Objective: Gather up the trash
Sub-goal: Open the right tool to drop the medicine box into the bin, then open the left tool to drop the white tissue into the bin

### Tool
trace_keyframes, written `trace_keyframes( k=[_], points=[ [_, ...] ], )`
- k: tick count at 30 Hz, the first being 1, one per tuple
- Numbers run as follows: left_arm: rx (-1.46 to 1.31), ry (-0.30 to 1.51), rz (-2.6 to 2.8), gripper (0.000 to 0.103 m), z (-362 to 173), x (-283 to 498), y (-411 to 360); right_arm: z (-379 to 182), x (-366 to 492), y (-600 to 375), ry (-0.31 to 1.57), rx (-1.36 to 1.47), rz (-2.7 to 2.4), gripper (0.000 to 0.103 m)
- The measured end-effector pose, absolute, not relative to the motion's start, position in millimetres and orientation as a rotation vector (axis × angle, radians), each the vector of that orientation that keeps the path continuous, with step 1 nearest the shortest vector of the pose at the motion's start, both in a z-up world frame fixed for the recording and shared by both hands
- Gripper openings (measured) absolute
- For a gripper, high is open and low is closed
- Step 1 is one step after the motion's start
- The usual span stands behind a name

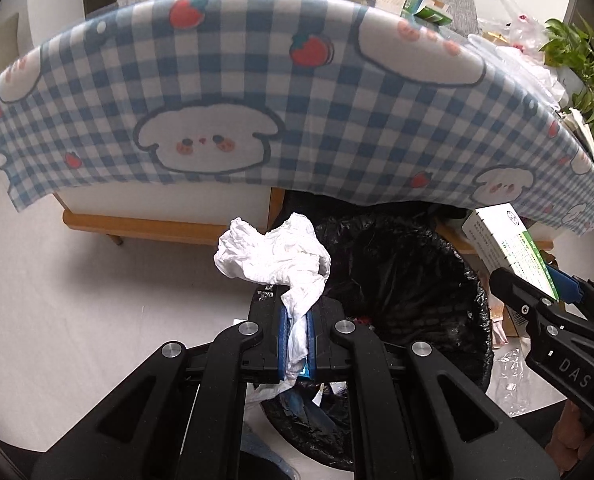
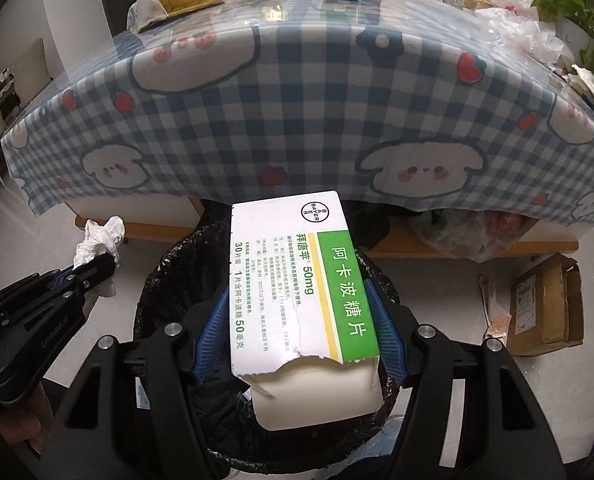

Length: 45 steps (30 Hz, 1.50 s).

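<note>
Tissue [image 1: 273,252], crumpled, white: likely light and soft, crushes freely; a pinch at any fold holds it. Clamped by its tail in left tool [image 1: 297,344], jaws nearly together, at the near rim of black-lined bin [image 1: 409,280]. Medicine carton [image 2: 297,284], torn at one end: probably light, stiff yet dentable; best taken across its long sides, as right tool [image 2: 297,328] grips it, half-wide, above the bin. Left view shows bin interior; right view alone shows carton print, cardboard box [image 2: 545,304] on floor, and litter on worktop [image 2: 297,92].
</note>
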State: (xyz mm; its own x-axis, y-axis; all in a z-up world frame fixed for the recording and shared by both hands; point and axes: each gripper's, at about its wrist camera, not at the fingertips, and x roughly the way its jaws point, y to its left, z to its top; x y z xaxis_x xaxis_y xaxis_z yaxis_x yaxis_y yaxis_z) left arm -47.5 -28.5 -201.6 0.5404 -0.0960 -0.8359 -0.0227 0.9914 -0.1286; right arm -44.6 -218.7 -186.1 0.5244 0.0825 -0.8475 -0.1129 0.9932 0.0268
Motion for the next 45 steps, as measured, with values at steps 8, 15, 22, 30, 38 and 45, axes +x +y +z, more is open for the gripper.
trace_keyframes(
  k=[8,15,22,30,38,45],
  points=[
    [-0.137,1.028,-0.041,0.006,-214,-44,-22,-201,-38,-210,1.044,-0.034,0.132,0.062],
    [-0.132,1.03,-0.054,0.006,-212,-45,-31,-194,-37,-206,1.016,-0.051,0.139,0.073],
    [-0.121,1.033,-0.082,0.007,-209,-42,-51,-192,-37,-225,0.995,-0.033,0.098,0.092],
    [-0.1,1.04,-0.125,0.007,-210,-36,-84,-192,-39,-260,0.986,-0.026,0.02,0.095],
    [-0.083,1.052,-0.164,0.008,-211,-35,-112,-189,-42,-301,0.975,0.018,-0.039,0.095],
    [-0.078,1.048,-0.189,0.009,-208,-33,-126,-184,-43,-315,0.96,0.029,-0.059,0.095]
  ],
)
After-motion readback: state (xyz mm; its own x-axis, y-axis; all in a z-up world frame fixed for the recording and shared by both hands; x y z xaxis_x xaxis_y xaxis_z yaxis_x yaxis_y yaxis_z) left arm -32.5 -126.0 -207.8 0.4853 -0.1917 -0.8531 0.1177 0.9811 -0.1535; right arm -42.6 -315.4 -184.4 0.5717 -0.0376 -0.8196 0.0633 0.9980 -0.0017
